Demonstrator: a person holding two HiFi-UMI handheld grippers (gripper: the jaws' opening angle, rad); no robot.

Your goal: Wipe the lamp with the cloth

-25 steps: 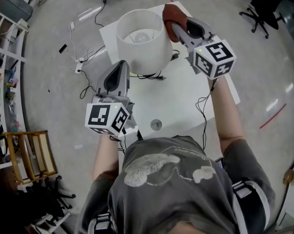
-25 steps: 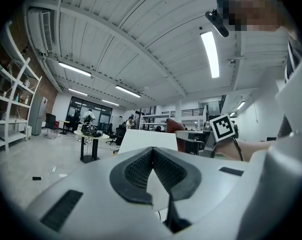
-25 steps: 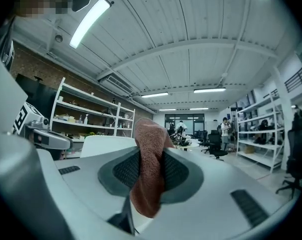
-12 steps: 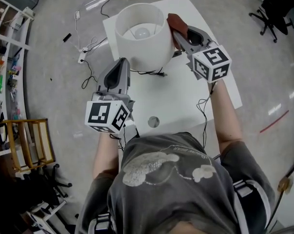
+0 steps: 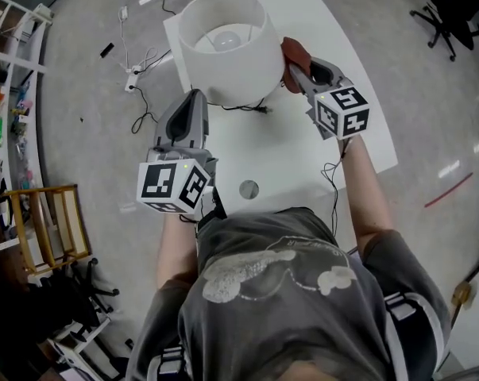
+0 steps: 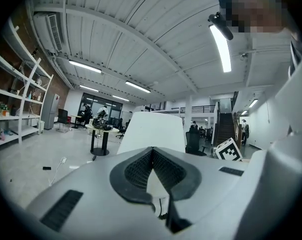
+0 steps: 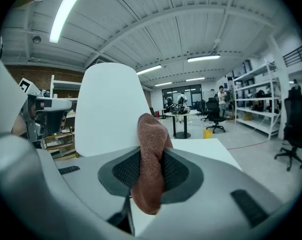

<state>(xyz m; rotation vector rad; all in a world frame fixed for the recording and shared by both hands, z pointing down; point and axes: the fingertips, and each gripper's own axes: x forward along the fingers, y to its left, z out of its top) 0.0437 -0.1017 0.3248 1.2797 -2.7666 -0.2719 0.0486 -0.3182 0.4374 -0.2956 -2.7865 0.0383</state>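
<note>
A lamp with a white drum shade (image 5: 223, 46) stands at the far end of a white table (image 5: 303, 157). My right gripper (image 5: 297, 63) is shut on a reddish-brown cloth (image 5: 291, 52), which presses against the shade's right side. In the right gripper view the cloth (image 7: 151, 159) sticks up between the jaws, with the shade (image 7: 110, 109) just behind it. My left gripper (image 5: 194, 101) hovers by the shade's near left side, jaws together and holding nothing. From the left gripper view the shade (image 6: 153, 129) rises close ahead.
A small round metal disc (image 5: 248, 188) lies on the table near me. The lamp's black cord (image 5: 255, 108) trails from its base. Cables and a power strip (image 5: 136, 74) lie on the floor at left, beside shelves (image 5: 9, 70) and a wooden chair (image 5: 48, 221).
My right gripper has slid the cloth from the shade's upper rim down its right side. The left gripper has stayed beside the shade.
</note>
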